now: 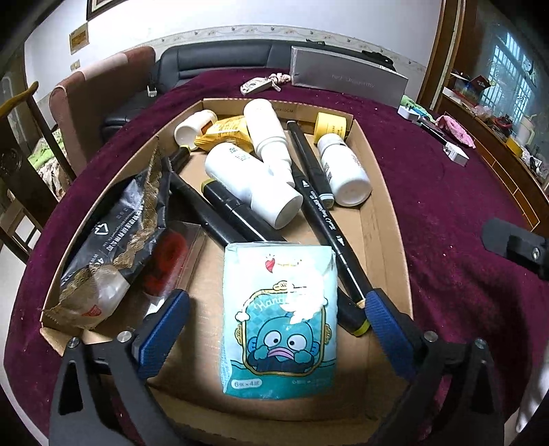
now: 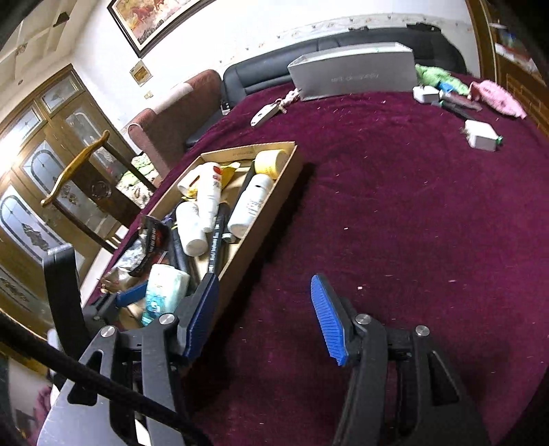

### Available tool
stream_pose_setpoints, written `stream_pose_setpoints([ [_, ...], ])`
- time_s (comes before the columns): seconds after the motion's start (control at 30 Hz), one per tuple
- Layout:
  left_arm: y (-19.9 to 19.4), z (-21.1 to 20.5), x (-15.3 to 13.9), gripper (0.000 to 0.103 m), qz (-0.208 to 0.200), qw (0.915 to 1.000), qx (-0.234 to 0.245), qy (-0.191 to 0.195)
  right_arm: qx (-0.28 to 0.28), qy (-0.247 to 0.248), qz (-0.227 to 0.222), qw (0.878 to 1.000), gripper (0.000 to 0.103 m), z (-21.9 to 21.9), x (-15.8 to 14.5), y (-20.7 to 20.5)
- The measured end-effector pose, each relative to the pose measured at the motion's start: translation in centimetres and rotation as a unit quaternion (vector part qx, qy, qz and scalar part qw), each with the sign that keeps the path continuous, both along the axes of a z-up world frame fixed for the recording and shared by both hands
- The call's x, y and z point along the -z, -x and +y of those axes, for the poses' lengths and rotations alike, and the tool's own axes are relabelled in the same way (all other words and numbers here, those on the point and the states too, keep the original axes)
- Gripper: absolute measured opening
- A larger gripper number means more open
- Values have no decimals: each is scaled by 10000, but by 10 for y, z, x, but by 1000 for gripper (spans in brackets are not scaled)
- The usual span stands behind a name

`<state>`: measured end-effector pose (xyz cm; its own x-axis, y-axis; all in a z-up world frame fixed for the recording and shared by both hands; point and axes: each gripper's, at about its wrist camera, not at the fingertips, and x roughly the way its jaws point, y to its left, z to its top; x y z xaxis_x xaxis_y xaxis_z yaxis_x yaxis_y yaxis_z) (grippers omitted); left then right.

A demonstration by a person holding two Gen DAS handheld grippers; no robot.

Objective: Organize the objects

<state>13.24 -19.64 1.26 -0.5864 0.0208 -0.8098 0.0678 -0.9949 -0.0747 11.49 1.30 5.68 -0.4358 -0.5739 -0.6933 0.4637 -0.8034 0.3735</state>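
Tissue pack (image 1: 278, 322) in box (image 1: 387, 219), untouched.

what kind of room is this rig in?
Likely a home living or dining room: a table under a maroon cloth, a black sofa and armchair behind it, a framed painting on the wall.

- The cardboard tray (image 1: 384, 212) is showing matt brown paperboard.
- The tissue pack (image 1: 279, 322) is gleaming in glossy plastic film.
- The white bottles (image 1: 254, 182) are looking like smooth plastic.
- The black markers (image 1: 322, 212) are shining faintly, smooth plastic.
- The maroon tablecloth (image 2: 394, 206) is looking like fuzzy, linty cloth.
- The blue pads (image 2: 327, 319) are showing ribbed rubber.
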Motion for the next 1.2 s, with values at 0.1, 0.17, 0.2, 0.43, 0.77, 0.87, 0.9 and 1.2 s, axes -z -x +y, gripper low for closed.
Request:
stream_pose_setpoints([
  [0.1, -1, -1, 0, 102, -5, 10000, 65, -2, 25, -41, 78, 10000, 55, 4, 1, -2],
  [0.17, -1, -1, 0, 102, -7, 10000, 74, -4, 47, -47, 120, 9999, 55, 6, 1, -3],
  [0.2, -1, -1, 0, 102, -19, 10000, 79, 5, 64, -40, 146, 9999, 55, 8, 2, -4],
  [0.43, -1, 2, -1, 102, -78, 9999, -80, 94, 161, -170, 433, 9988, 55, 8, 3, -18],
  [0.77, -1, 2, -1, 102, -207, 9984, -519, 26, 270, -319, 796, 9960, 55, 15, 1, -29],
  [0.87, 4, 1, -1, 102, -343, 9973, -645, 5, 268, -308, 813, 9958, 57, 16, 2, -31],
  [0.9, 5, 2, 0, 102, -328, 9972, -677, 16, 265, -294, 795, 9960, 57, 16, 3, -31],
  [1.2, 0, 4, -6, 102, -234, 9968, -752, -122, 319, -335, 829, 9955, 57, 18, 4, -35],
])
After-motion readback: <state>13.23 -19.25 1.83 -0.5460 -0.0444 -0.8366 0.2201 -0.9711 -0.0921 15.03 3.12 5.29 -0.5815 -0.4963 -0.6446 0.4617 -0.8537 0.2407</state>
